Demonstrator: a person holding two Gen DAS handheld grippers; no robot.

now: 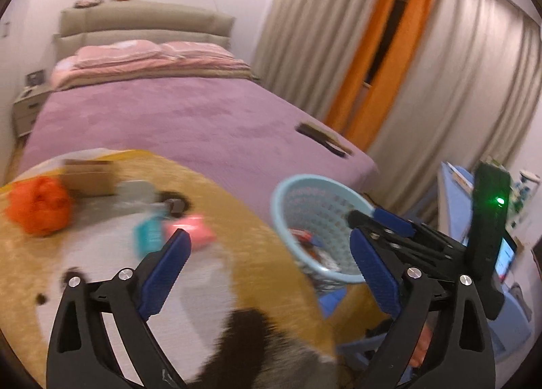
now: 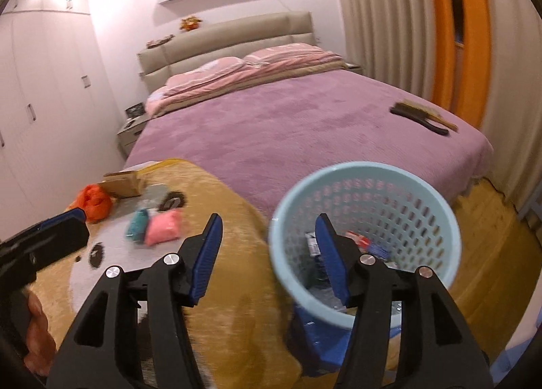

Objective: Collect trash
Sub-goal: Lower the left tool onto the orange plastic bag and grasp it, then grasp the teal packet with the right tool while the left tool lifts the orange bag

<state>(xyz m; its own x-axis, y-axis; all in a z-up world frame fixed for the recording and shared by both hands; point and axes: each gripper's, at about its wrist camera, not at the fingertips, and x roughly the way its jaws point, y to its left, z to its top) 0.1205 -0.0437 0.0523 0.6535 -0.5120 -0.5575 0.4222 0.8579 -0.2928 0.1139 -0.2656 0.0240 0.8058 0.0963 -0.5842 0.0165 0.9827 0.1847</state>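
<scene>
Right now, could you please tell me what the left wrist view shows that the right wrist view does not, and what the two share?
Only the left wrist view shows the right tool from outside, at the pale blue perforated plastic basket, and a lit screen.

Only the right wrist view shows the white wardrobe doors and the left tool's fingertips.

Both share the basket, the crumpled orange bag, the pink packet, the purple bedspread and the dark brush.

A pale blue perforated basket (image 2: 366,236), holding scraps, is tilted beside pink (image 2: 164,228), teal (image 2: 137,224) and orange (image 2: 95,202) wrappers.
</scene>
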